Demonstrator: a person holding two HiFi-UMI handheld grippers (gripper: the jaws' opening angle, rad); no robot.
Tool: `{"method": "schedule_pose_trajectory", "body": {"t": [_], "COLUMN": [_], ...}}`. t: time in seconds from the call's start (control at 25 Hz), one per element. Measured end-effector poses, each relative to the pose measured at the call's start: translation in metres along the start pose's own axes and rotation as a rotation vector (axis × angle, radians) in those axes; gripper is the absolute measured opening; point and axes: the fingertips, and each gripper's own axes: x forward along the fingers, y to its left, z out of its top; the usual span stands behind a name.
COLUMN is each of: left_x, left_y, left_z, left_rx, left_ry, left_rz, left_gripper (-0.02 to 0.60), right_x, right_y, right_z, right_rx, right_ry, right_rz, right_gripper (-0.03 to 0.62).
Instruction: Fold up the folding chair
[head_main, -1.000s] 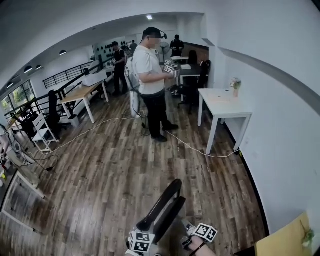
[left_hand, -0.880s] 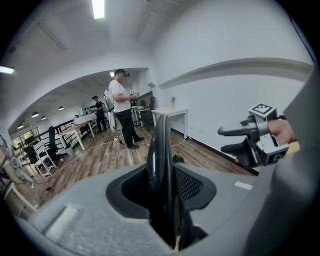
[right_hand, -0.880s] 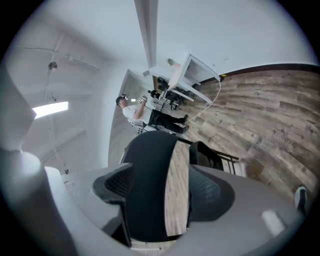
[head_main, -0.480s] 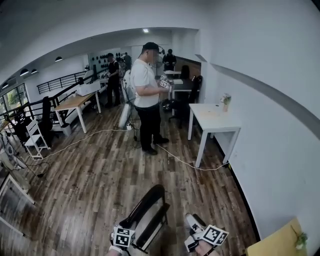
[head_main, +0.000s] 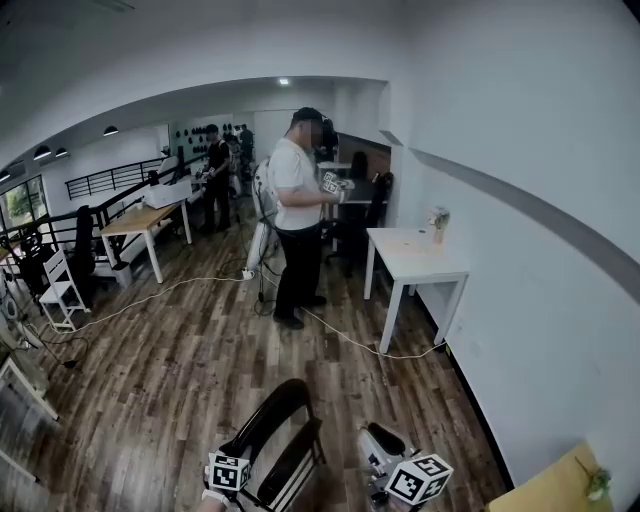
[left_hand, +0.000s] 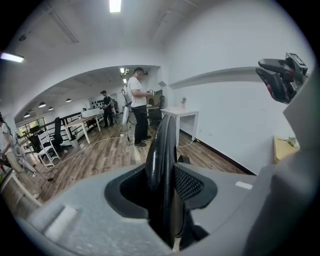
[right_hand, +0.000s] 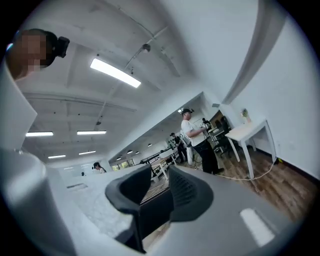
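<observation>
The black folding chair stands low in the head view, its curved top rail pointing away from me. My left gripper holds it from the left. In the left gripper view the gripper has a black chair tube upright between its pads, the right pad against it. My right gripper floats to the right of the chair, apart from it and pointing level. In the right gripper view this gripper has its jaws closing, with a narrow gap and nothing between them.
A person in a white shirt stands ahead holding grippers. A white table stands against the right wall, with a cable trailing across the wooden floor. Desks and a white chair are at the left.
The right gripper has risen beside the chair and rolled, so its marker cube now stands up. The chair and the left gripper have shifted left in the head view.
</observation>
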Motion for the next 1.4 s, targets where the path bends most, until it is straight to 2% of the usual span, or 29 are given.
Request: {"method": "schedule_pose_trajectory", "body": {"t": [0.16,0.44,0.8,1.4], "left_x": [0.001,0.003,0.005,0.005], "left_y": [0.014,0.023,0.030,0.031], "left_z": [-0.002,-0.004,-0.003,-0.002], "left_rx": [-0.007,0.000,0.002,0.004], "left_ry": [0.001,-0.006,-0.006,-0.010], "left_rz": [0.007,0.017,0.032,0.036], "left_gripper": [0.162,0.166,0.169,0.172], "right_x": [0.005,0.011,0.016,0.018], "right_y": [0.015,0.015,0.025,0.027], "right_z": [0.006,0.009,0.009,0.012], "right_rx": [-0.096,-0.184,-0.301,-0.397], "right_ry": [-0.007,-0.016,-0.021,-0.022], "right_rz": [0.002,-0.034,-0.019,-0.033], "right_gripper": [0.094,0.031,0.015,0.015]}}
